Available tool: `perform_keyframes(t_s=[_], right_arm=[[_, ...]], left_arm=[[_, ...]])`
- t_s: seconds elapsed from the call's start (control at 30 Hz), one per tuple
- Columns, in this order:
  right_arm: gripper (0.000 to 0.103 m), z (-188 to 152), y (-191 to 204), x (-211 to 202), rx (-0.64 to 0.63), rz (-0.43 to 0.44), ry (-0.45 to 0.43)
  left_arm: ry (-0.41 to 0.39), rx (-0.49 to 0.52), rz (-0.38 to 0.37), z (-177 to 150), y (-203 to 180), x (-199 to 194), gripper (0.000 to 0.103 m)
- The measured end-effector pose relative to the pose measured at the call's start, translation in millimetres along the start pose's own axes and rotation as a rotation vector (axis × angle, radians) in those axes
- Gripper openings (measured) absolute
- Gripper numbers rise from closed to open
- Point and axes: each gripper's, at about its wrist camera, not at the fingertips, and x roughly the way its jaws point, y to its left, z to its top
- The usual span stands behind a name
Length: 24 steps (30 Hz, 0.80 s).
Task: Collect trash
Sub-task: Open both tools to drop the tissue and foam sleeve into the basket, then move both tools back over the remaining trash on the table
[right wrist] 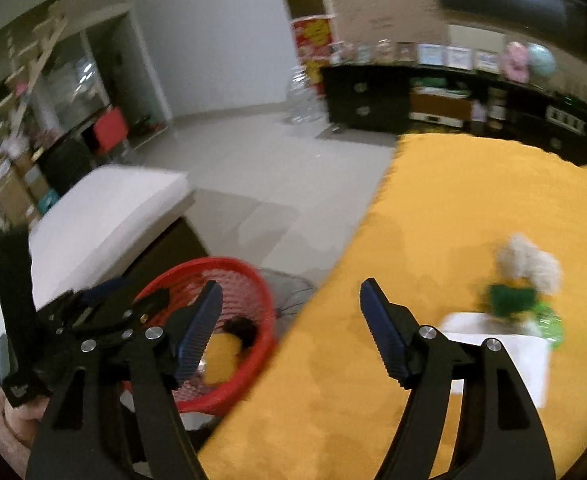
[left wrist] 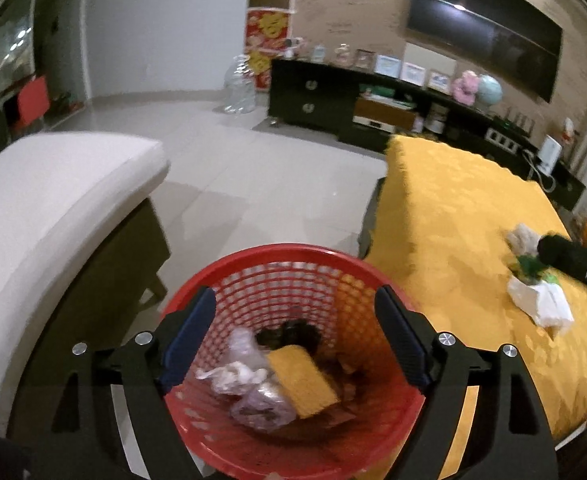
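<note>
Standing upright by the table (left wrist: 445, 200), the red basket (left wrist: 293, 252) opens upward under the wide-open, empty left gripper (left wrist: 293, 340). The right gripper (right wrist: 289, 332), also spread and empty, hovers over the yellow cloth, trash (right wrist: 525, 280) lying just ahead to its right.

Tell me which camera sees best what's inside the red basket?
The left wrist view. It looks straight down into the red basket, showing crumpled plastic bags, a yellow sponge-like block and something dark. The right wrist view sees the basket from the side, blurred, partly behind a hand-held gripper; only a yellow patch and a dark lump show.
</note>
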Motion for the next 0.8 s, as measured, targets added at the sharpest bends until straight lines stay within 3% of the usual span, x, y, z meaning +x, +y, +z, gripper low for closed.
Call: perform_keyframes(t_s=[0.4, 0.8], right_arm=[[0.070, -27.0, -136.1, -87.0, 0.239, -0.305, -0.094], [0.070, -51.6, -188.2, -111.7, 0.414, -0.349, -0.110]], left_arm=[[-0.013, 0.144, -0.139, -0.6, -92.7, -6.5, 0.082], [0.034, 0.354, -0.314, -1.0, -215.0, 5.7, 0.083]])
